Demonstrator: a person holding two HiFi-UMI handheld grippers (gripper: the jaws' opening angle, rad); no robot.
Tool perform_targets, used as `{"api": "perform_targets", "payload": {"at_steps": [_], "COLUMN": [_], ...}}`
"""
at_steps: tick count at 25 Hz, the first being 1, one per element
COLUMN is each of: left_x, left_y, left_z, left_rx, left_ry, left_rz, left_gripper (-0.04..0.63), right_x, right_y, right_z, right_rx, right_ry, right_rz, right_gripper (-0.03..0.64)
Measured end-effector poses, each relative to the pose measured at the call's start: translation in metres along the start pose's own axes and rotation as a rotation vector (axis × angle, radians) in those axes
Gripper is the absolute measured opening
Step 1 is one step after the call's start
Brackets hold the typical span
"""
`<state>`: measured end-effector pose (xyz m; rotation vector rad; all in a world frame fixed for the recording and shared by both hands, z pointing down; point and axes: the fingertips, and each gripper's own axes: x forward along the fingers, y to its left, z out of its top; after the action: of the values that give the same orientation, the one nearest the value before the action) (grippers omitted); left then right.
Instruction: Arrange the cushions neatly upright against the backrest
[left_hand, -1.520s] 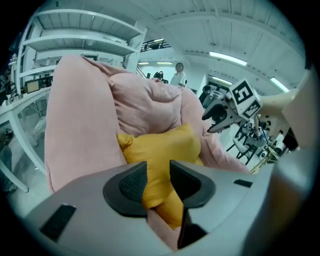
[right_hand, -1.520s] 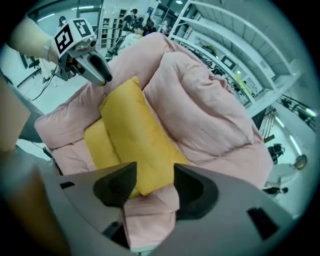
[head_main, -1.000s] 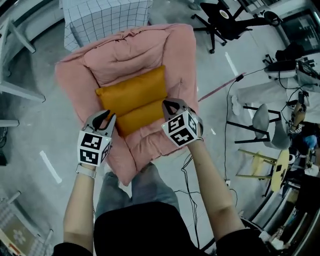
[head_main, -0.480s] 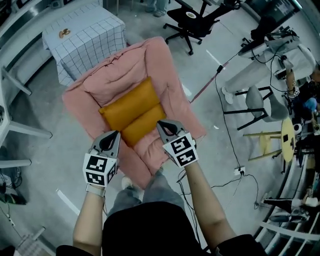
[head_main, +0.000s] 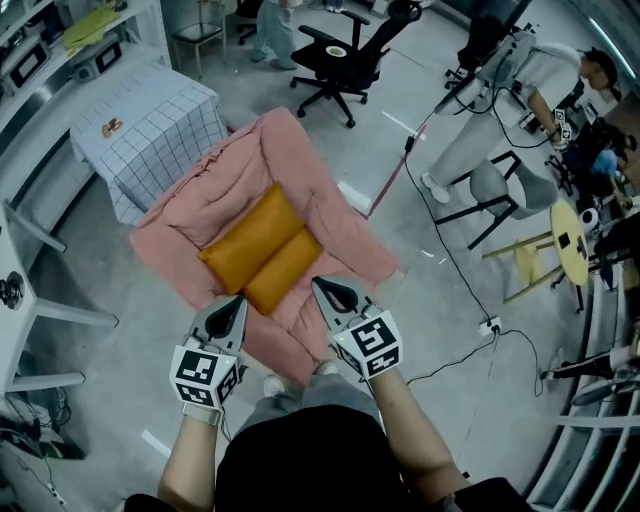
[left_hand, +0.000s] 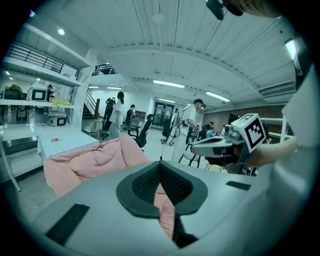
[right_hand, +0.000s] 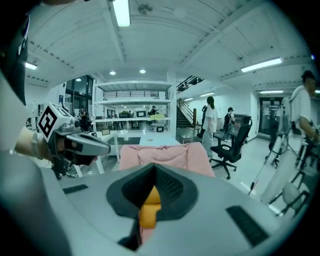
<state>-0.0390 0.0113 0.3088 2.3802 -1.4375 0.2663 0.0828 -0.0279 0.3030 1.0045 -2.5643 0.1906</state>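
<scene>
Grey workshop floor surrounded the pink armchair; both orange cushions seemingly leaned against its backrest, while left gripper and right gripper were closed, empty.

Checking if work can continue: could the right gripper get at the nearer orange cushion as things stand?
Probably yes. Nothing stands between the right gripper and the nearer orange cushion on the pink armchair; its jaws are shut, and would need opening.
</scene>
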Motion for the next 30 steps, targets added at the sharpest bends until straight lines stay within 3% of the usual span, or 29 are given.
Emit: {"api": "perform_targets", "payload": {"at_steps": [6,16,30], "left_x": [0.002,-0.009,-0.016], "left_y": [-0.042,-0.107,-0.129], "left_z": [0.024,0.061,0.065], "left_rx": [0.1,0.158,0.158], "left_ry": [-0.043,-0.163,-0.208], "left_rz": [-0.07,-0.127,-0.126], "left_gripper": [0.012,0.012,0.012], "right_x": [-0.045,-0.111,-0.14], "right_y": [0.007,0.004,-0.012], "right_z": [0.025,0.033,0.037], "right_rx": [0.038,0.029,-0.029], "right_ry": [-0.129,-0.234,-0.289], "right_rz": [-0.003,0.012,-0.039], "right_gripper": [0.009,0.009,0.008]}}
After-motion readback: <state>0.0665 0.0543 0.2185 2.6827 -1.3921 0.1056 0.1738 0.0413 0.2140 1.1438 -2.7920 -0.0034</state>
